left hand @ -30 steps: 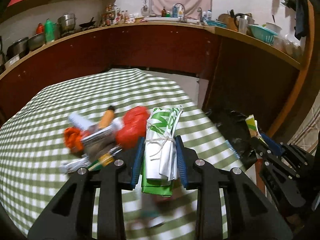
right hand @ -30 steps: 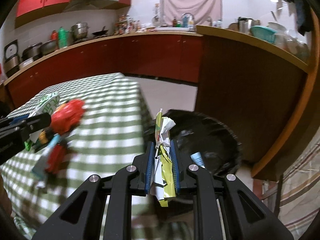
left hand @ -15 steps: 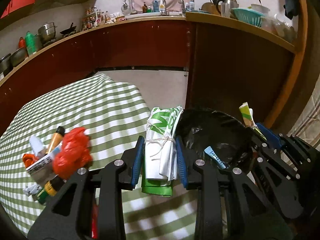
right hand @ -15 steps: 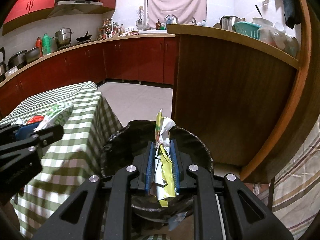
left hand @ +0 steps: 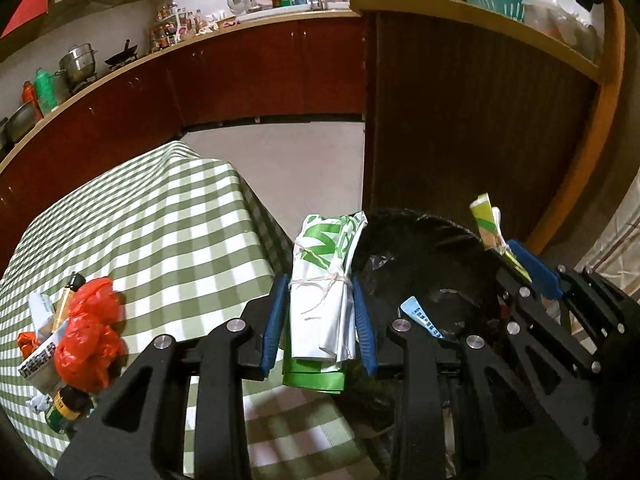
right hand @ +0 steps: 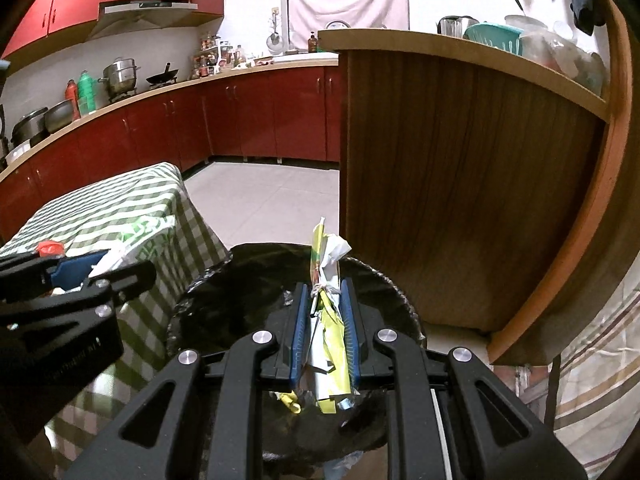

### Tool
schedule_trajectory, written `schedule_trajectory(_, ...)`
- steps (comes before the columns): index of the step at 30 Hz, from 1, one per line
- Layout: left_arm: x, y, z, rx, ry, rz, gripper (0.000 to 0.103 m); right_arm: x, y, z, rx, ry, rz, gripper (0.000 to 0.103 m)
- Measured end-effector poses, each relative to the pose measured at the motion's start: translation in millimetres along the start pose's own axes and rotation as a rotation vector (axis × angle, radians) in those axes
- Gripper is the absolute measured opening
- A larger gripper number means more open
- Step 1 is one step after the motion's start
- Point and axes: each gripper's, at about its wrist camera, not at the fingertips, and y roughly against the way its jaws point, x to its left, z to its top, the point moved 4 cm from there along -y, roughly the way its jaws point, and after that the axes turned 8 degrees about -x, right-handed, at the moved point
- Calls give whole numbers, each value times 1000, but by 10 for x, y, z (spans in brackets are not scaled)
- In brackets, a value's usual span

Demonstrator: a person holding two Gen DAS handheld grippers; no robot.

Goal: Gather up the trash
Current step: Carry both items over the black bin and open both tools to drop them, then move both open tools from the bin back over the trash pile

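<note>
White-and-green folded plastic bag bundle (left hand: 324, 296) tied with white string, held upright at the table edge beside a black-lined round trash bin (right hand: 256, 276), yellow-and-white crumpled wrapper bundle (right hand: 326, 320) held over the bin, red crumpled plastic bag (left hand: 90, 340) left among litter on the checked tablecloth

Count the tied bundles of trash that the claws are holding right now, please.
2. The white-and-green bundle is clamped in the left claw beside the table edge. The yellow wrapper bundle is clamped in the right claw above the black bin.
</note>
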Motion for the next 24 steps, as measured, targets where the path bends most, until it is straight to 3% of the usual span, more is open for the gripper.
schedule_trajectory(2, 1, -49, 2, 9, 4, 4, 34, -19, -46, -2, 7, -5, 2, 19)
schedule_trajectory(5, 11, -89, 15, 11, 12, 11, 52, -40, -74, -11, 16, -13, 6, 21)
schedule_trajectory(11, 37, -58, 20, 9, 35, 14, 57, -52, -62, -4, 19, -13, -5, 26)
schedule_trajectory(16, 172, 85, 34, -18, 51, 25, 62, -33, 46, 21, 7, -20, -6, 42)
schedule_trajectory(24, 535, 473, -78, -45, 68, 57, 68, 161, 289, 32, -17, -16, -11, 56)
